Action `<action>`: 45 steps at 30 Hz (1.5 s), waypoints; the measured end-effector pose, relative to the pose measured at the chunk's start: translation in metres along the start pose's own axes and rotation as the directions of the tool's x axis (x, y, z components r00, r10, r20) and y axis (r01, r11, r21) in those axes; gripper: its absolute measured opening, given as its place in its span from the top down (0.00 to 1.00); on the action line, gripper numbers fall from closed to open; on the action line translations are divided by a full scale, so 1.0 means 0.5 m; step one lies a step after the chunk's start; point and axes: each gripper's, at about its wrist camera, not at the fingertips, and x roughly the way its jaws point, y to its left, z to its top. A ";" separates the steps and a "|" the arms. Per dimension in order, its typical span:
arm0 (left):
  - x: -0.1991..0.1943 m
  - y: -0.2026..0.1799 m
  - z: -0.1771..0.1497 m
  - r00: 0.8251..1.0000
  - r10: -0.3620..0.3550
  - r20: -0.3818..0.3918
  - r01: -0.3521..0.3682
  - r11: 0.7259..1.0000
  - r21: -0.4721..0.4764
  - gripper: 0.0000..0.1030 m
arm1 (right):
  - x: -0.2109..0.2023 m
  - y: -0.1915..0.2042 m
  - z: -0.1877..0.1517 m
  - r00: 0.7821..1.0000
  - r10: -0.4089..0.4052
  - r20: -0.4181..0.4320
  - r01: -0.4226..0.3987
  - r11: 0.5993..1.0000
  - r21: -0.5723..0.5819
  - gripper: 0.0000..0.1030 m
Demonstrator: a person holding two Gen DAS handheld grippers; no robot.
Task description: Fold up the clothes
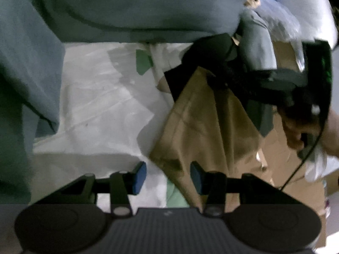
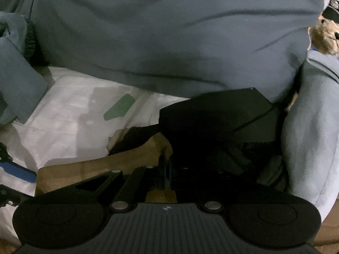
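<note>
**Tan garment lifted, fold barely begun**

Right gripper (image 2: 167, 169) clamped on tan cloth (image 1: 201, 127), hoisting it w/ a black garment (image 2: 216, 114) above the white sheet (image 1: 95, 97). Left gripper (image 1: 168, 174) apart, empty. No fold made yet; grey-blue fabric (image 2: 169, 31) behind.

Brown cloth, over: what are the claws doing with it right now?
Right claw shut on brown cloth, lifting one corner. Left claw open, empty, beside the hanging edge. Grey-blue garment heaped behind; white sheet underneath.

Garment (image 1: 203, 122) on sheet (image 1: 95, 97)
</note>
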 end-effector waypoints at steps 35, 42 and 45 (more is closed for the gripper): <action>-0.104 -0.005 0.027 0.952 0.278 0.127 -0.278 0.960 -0.019 0.85 | -0.043 0.019 0.075 0.984 0.045 0.172 -0.058 0.996 0.072 0.77; -0.089 -0.066 0.029 0.963 0.225 0.150 -0.240 0.967 0.086 0.85 | -0.121 -0.011 0.025 0.982 0.015 0.187 -0.041 0.990 0.138 0.77; -0.062 -0.085 0.012 0.970 0.204 0.130 -0.220 0.968 0.124 0.85 | -0.147 -0.021 -0.020 0.983 -0.025 0.179 -0.006 0.986 0.167 0.77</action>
